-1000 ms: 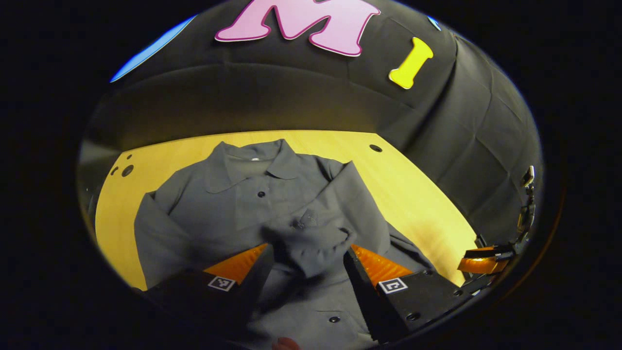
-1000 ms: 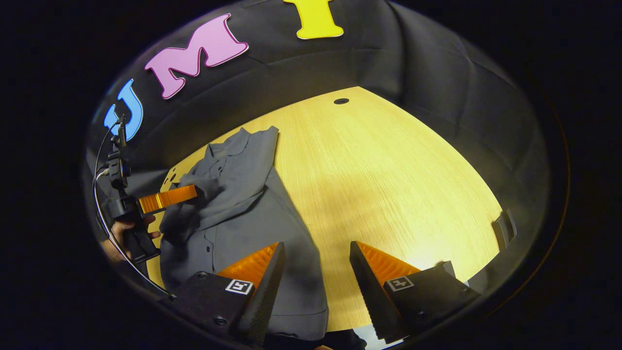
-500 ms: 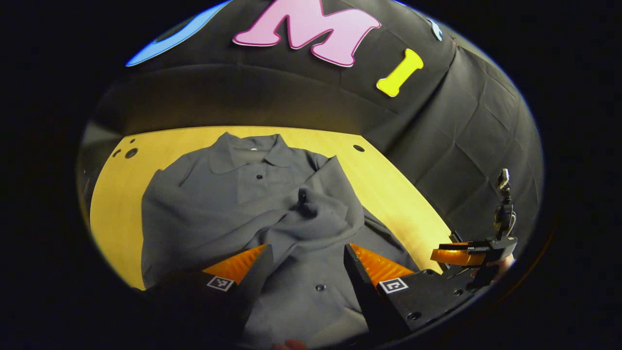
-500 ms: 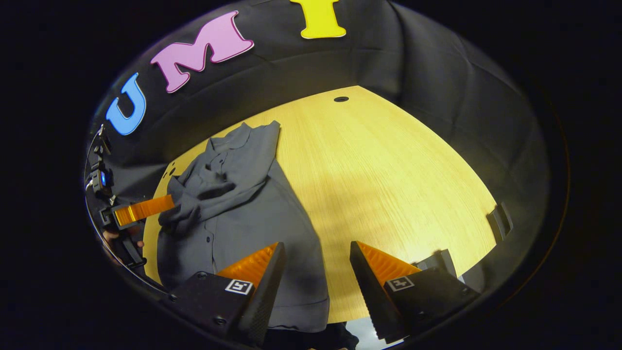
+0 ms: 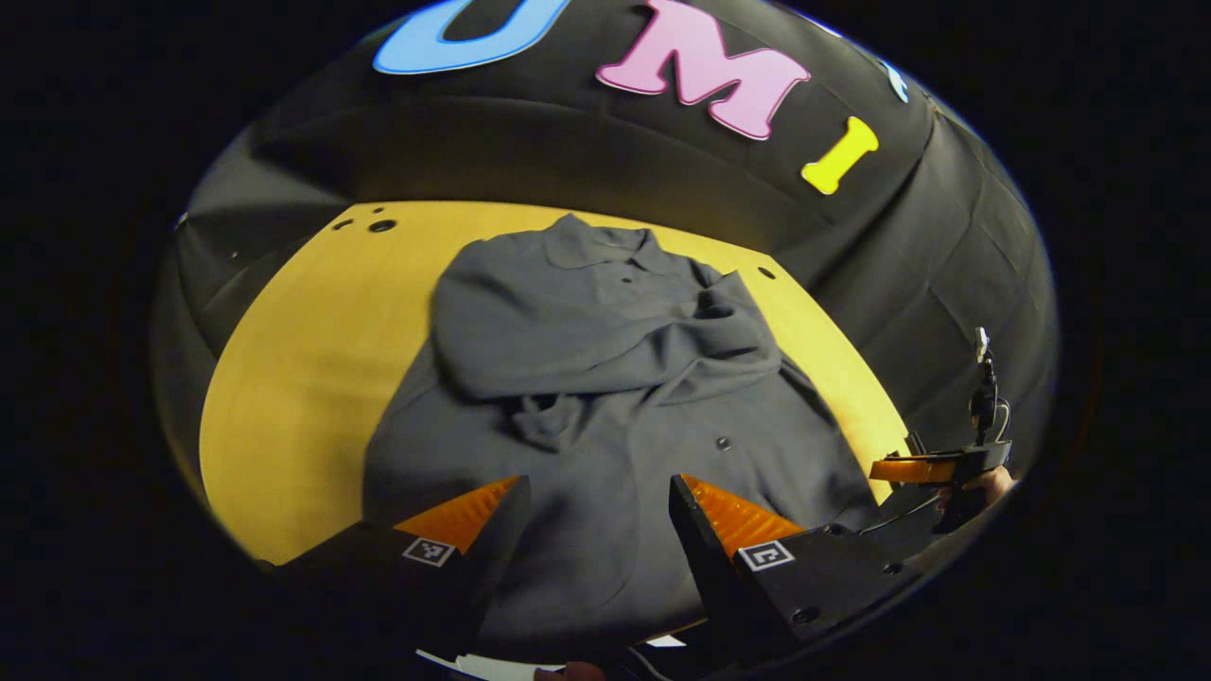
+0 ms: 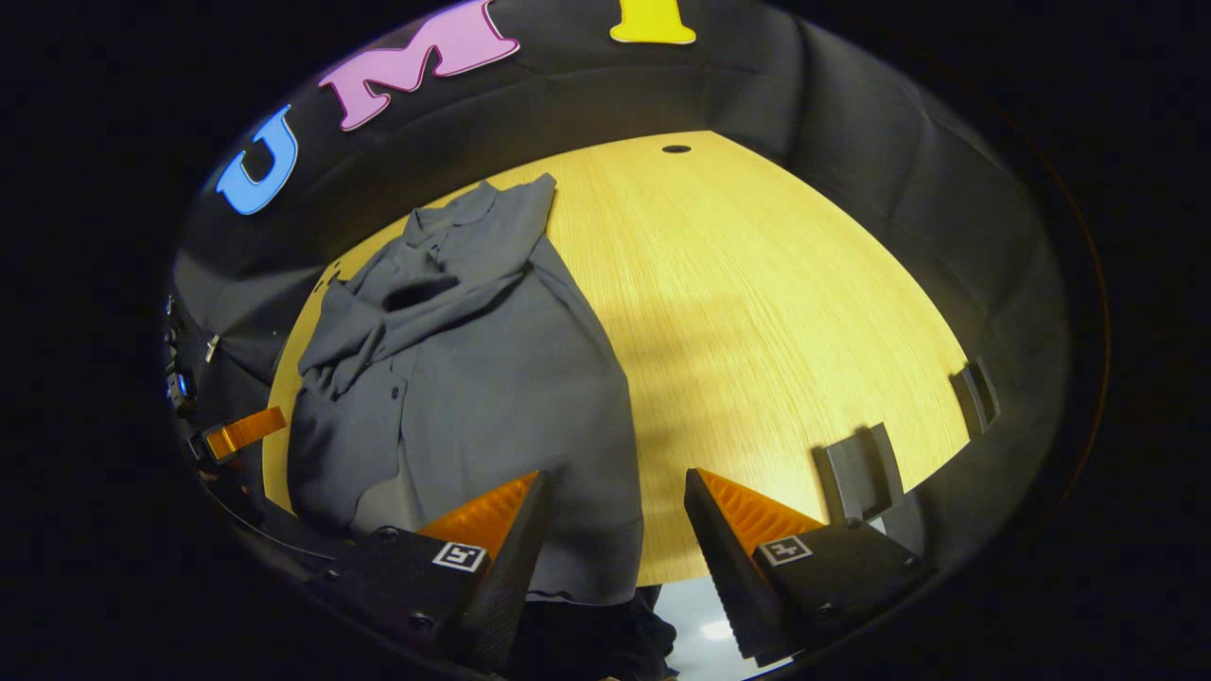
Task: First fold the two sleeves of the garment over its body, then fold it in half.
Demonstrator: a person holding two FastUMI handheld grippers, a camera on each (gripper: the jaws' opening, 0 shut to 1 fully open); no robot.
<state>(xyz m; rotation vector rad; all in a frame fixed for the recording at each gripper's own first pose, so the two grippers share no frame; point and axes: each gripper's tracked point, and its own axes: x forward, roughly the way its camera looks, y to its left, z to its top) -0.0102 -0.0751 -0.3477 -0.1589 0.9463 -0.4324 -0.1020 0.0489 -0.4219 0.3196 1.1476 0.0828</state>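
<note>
Fingers apart above the garment, collar pointing away.

A recording booth: black cloth wall behind a wooden table.

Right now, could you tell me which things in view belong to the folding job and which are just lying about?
Job:
shirt, sleeves folded across its body
left gripper, open
right gripper, open

Lying about:
table
two dark brackets at the table's edge
holes in the tabletop
</note>
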